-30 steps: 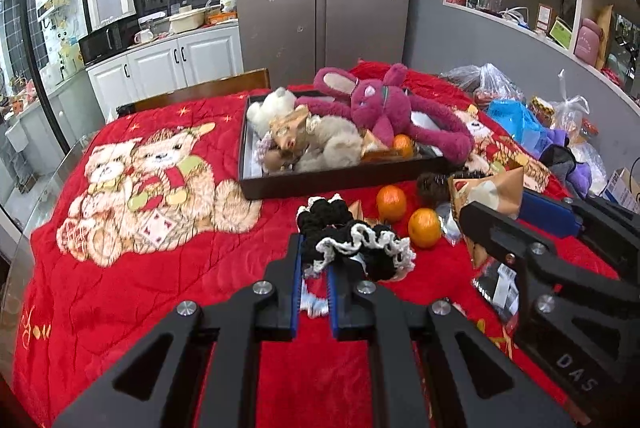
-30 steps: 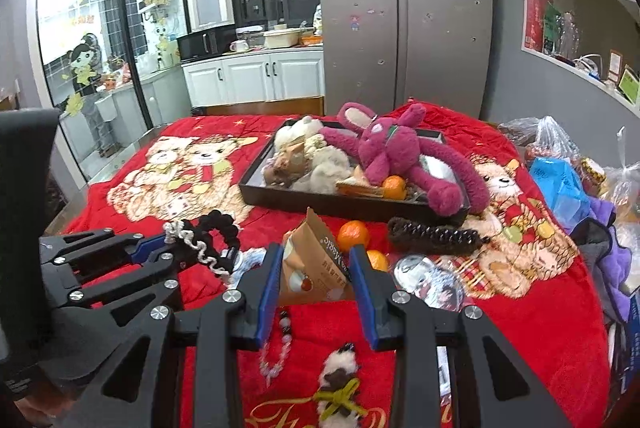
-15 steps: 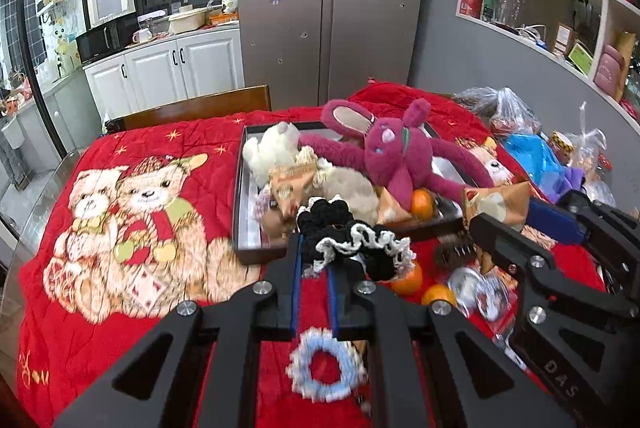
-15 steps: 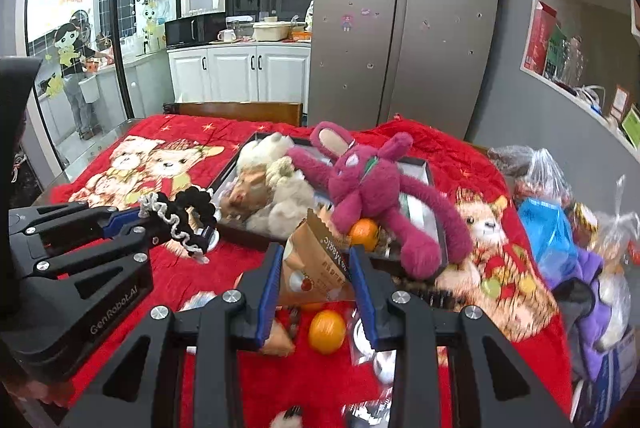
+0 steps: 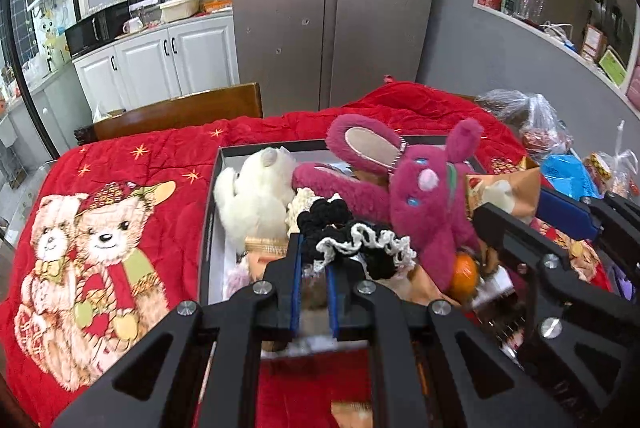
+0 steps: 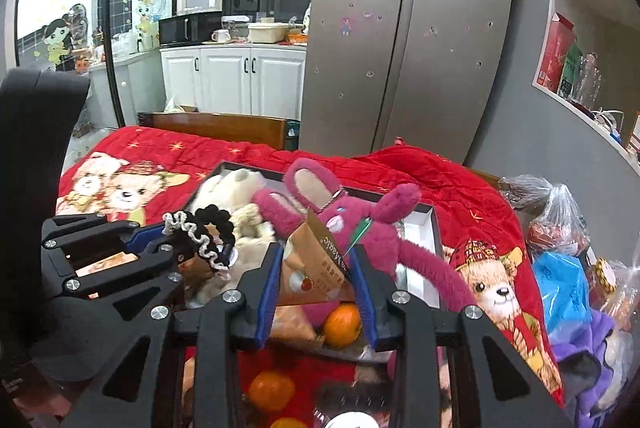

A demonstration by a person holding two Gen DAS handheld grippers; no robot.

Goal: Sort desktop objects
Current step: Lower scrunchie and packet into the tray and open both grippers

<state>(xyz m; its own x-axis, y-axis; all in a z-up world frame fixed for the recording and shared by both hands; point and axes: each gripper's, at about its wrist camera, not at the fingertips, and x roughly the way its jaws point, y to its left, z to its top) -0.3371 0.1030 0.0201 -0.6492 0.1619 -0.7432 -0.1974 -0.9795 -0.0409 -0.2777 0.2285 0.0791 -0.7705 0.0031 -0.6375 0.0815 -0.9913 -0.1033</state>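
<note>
1. Nearest to me, the left claw (image 5: 314, 278) was pinched nearly closed on a black scrunchie with white lace trim (image 5: 360, 244). It looked light, soft and floppy, so my grip on one bunched edge seemed enough. The loop hung out past the fingertips, over the near end of the tray (image 5: 208, 228).
2. The right claw (image 6: 316, 280) had its jaws narrowed onto a brown paper snack pouch (image 6: 316, 260). I judged it light and crinkly, easily crushed, best held across its flat faces as I had it. Its long axis ran up and away, tilted left, top corner towards the pink plush rabbit (image 6: 360, 228).
3. Below the pouch sat an orange (image 6: 342, 324), by the tray's near wall as far as I could tell.
4. Farther off, the tray on the red-blanketed tabletop (image 5: 140, 163) already held the rabbit and a white plush toy (image 5: 256, 195).
</note>
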